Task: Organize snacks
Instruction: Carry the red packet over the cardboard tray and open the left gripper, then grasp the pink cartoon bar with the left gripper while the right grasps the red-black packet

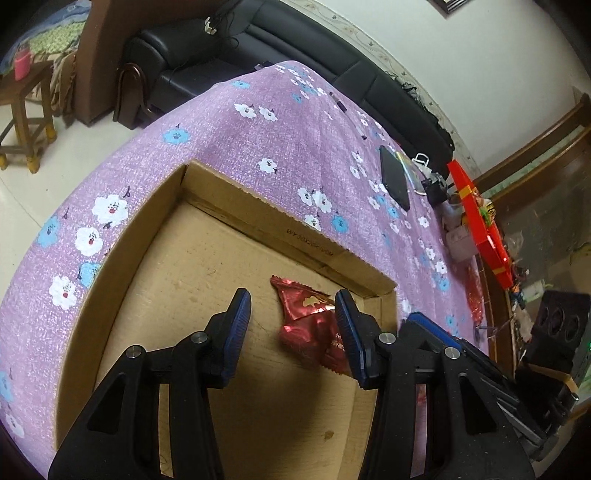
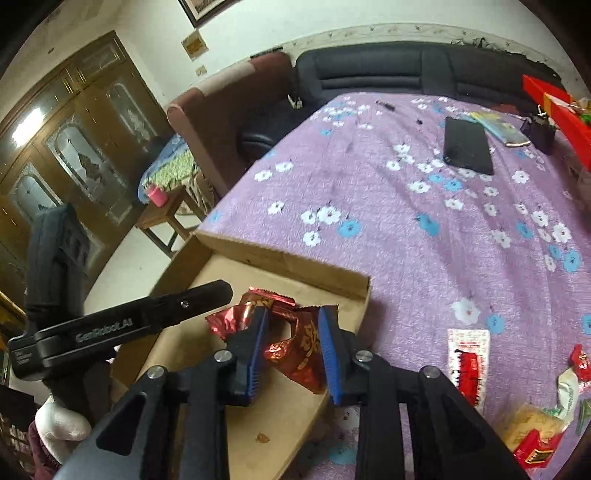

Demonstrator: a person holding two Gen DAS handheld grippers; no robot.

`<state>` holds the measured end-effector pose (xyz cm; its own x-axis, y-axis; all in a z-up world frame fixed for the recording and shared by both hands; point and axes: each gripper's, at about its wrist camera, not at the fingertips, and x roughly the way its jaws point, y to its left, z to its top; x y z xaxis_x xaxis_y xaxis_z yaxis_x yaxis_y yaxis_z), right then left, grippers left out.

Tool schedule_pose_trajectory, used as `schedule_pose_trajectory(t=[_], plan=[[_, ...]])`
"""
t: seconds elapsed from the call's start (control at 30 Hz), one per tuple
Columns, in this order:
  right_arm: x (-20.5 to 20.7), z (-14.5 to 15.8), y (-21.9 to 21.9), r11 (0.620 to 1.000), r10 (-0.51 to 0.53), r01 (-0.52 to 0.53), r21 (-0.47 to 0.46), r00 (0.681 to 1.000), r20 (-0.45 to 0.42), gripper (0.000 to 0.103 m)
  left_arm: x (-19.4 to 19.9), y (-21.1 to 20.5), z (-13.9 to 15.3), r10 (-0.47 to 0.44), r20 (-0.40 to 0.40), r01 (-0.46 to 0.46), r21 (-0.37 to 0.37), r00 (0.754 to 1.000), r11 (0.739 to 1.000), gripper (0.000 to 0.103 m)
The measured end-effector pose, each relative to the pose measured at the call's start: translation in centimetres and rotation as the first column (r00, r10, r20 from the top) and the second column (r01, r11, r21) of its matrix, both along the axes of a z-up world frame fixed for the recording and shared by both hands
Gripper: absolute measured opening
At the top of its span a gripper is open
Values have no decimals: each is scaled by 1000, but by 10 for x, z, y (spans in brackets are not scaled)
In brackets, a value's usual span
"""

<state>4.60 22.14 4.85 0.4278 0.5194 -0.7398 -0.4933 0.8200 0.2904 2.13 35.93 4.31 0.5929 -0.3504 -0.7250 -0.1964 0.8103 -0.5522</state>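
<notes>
I am working in a home living room. A black leather sofa [image 1: 295,48] runs along the wall behind the table, which wears a purple cloth with flowers [image 2: 424,221]. Off to my left stand tall wooden doors with patterned glass panes [image 2: 74,147], a small wooden stool [image 1: 26,110] on pale floor tiles, and a framed picture [image 2: 207,9] up on the white wall. A phone [image 2: 467,146] lies on the cloth among household clutter.
</notes>
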Motion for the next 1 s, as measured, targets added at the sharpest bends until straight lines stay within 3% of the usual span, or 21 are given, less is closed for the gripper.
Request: schedule_pose_trajectory(t=[0.2, 0.4, 0.67, 1.0], plan=[[-23, 25, -43, 999, -41, 40, 29, 997, 65, 41, -35, -14, 31, -10, 82, 9, 17, 997, 1000, 46], [-50, 32, -127, 991, -132, 132, 9, 984, 118, 50, -75, -54, 57, -85, 152, 83, 18, 985, 996, 46], [-70, 1, -219, 963, -267, 269, -11, 961, 71, 51, -74, -135, 47, -234, 95, 232, 26, 968, 972, 46], [-48, -19, -233, 962, -257, 254, 98, 966, 24, 51, -84, -180, 33, -275, 43, 274, 23, 960, 961, 46]])
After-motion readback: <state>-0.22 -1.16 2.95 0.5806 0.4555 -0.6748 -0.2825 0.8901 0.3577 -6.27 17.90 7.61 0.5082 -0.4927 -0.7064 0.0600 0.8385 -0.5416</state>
